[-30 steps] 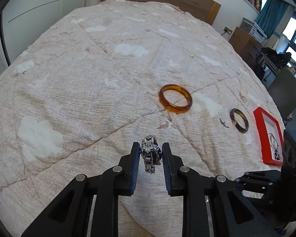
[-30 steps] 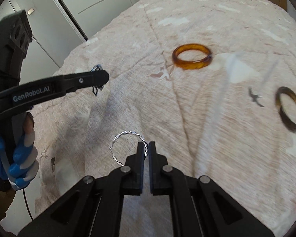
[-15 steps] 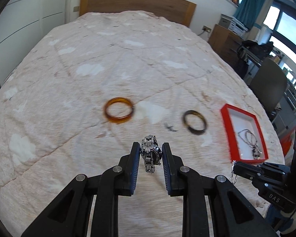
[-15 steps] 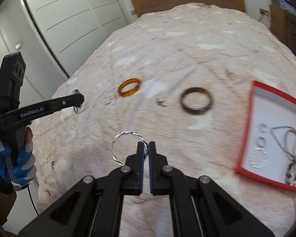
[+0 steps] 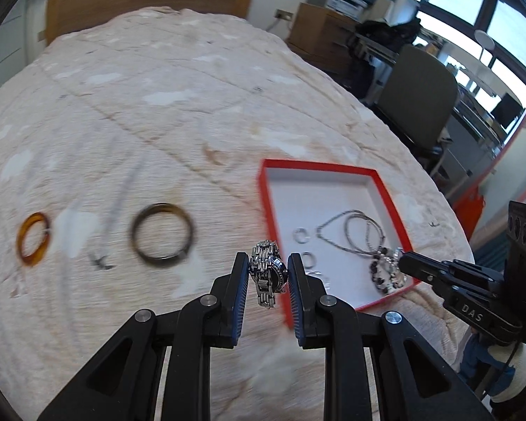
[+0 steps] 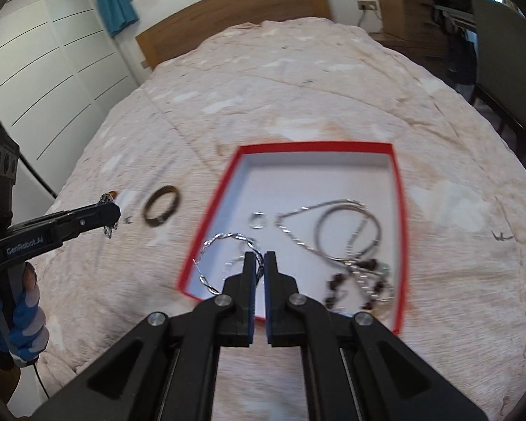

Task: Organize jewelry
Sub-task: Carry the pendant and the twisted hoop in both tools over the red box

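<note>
Now hovering at the red tray, both loads up!
Left gripper pinching a steel wristwatch near the tray's corner; right gripper pressed together on a twisted silver bangle above the tray floor. Could snag the tangled necklaces and beads on release, or drop the watch outside the rim. Dark bangle and amber bangle waiting on the quilt.

My bedspread is pale pink-beige with white cloud patches and small dark birds. The box has red walls and a white floor. One bangle is amber, the other bangle dark brown.
</note>
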`<state>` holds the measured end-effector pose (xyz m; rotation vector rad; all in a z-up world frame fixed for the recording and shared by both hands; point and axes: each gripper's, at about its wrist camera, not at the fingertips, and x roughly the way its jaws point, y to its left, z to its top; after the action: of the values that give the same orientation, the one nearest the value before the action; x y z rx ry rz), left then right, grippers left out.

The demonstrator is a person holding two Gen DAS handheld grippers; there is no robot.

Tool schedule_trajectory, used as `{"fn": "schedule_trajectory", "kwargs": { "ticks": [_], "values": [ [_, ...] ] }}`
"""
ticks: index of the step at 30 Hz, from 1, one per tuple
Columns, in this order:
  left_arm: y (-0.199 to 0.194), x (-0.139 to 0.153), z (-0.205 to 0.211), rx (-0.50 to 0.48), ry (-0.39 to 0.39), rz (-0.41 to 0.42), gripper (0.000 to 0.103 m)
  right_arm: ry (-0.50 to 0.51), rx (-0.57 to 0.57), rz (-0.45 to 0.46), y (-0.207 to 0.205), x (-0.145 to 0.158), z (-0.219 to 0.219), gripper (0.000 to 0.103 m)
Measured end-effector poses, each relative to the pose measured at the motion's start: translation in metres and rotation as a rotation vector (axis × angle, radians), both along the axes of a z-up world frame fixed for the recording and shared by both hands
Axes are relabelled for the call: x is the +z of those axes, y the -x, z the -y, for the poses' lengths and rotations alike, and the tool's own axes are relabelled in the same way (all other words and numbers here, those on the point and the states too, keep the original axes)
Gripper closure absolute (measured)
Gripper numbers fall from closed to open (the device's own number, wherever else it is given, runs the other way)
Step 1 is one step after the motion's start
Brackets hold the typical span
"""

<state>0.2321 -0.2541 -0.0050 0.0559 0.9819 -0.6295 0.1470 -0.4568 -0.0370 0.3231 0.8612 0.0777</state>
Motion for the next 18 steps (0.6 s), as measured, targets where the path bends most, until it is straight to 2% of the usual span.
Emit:
{"fn": "schedule_trajectory", "kwargs": {
  "ticks": [5,9,18],
  "values": [
    [0.003,-0.026,0.047,-0.073,-0.030,-0.039,0.081,0.014,-0.014,-0.048,-0.007,-0.025,0.021,0.099],
    [0.005,-0.047,0.068,-0.101,-0.066,-0.068,0.081,0.021,-0.017,-0.086,-0.009,-0.041,0.027,0.099],
    [0.002,-0.075,0.082,-0.098,-0.133,-0.101,0.081,0.066,-0.002,-0.154,-0.015,-0.059,0.028,0.099]
  ]
}}
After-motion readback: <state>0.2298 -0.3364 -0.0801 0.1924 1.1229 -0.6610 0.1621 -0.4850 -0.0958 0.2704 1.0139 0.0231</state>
